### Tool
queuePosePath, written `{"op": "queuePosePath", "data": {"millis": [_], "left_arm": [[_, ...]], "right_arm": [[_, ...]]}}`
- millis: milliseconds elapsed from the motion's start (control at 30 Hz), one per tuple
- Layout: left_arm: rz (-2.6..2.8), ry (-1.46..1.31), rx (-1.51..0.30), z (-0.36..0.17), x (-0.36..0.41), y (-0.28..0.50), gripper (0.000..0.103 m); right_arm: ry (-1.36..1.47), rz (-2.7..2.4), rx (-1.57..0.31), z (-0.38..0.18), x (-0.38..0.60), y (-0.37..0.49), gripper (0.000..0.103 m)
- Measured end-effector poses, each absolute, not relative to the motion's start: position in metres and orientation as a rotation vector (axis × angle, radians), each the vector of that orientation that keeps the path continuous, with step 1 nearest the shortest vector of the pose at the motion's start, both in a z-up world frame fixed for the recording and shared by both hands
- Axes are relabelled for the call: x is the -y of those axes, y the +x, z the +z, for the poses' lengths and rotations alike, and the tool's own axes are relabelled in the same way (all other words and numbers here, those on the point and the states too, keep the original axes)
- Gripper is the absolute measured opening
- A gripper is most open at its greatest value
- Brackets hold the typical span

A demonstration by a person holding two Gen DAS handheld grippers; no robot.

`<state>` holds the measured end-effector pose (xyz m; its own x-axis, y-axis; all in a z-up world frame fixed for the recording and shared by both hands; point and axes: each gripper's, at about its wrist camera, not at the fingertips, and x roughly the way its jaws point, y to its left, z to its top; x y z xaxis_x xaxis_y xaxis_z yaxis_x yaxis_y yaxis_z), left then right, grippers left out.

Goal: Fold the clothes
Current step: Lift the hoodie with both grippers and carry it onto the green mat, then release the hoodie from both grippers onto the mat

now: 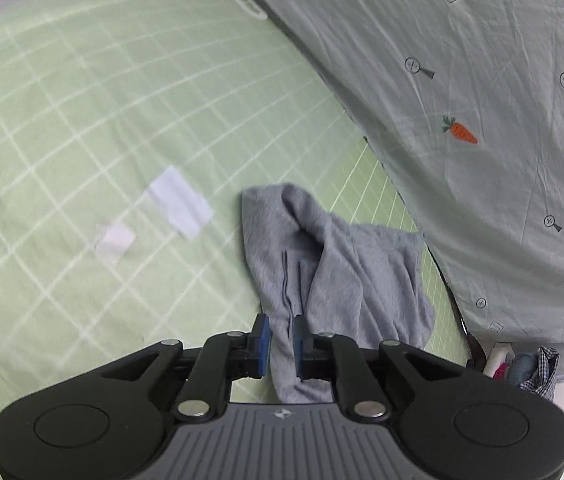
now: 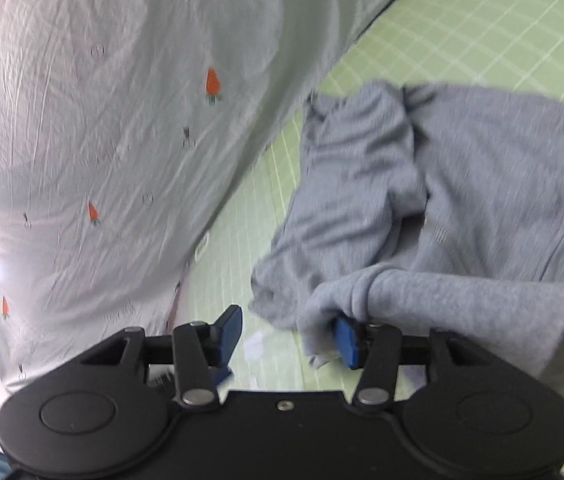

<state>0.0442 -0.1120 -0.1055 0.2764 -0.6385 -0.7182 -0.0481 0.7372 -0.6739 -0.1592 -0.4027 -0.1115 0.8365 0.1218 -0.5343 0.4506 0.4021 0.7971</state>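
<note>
Now, garment: a grey garment (image 1: 338, 264) lies crumpled on the green checked bed sheet (image 1: 82, 120), just beside the carrot-print quilt (image 1: 482, 80).
Left gripper (image 1: 282, 344): jaws narrow, a fold of grey cloth between the pads; likely pinching an edge, though real pressure cannot be told.
Right gripper (image 2: 288, 338): jaws fairly wide, cloth bunched against one pad only, so not held.
Left wrist view only: pale patches (image 1: 180, 206) on the sheet.
Right wrist view only: the garment's broader spread.
</note>
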Motion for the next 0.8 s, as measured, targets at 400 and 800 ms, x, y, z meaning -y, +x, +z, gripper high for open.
{"op": "queuePosePath", "data": {"millis": [400, 800], "left_arm": [[-0.544, -0.596, -1.297, -0.109, 0.17, 0.027, 0.023], [-0.521, -0.718, -1.399, -0.138, 0.202, 0.036, 0.048]], "right_arm": [[1.195, -0.368, -0.471, -0.106, 0.462, -0.206, 0.056], [1.575, -0.317, -0.491, -0.17, 0.476, -0.201, 0.066]]}}
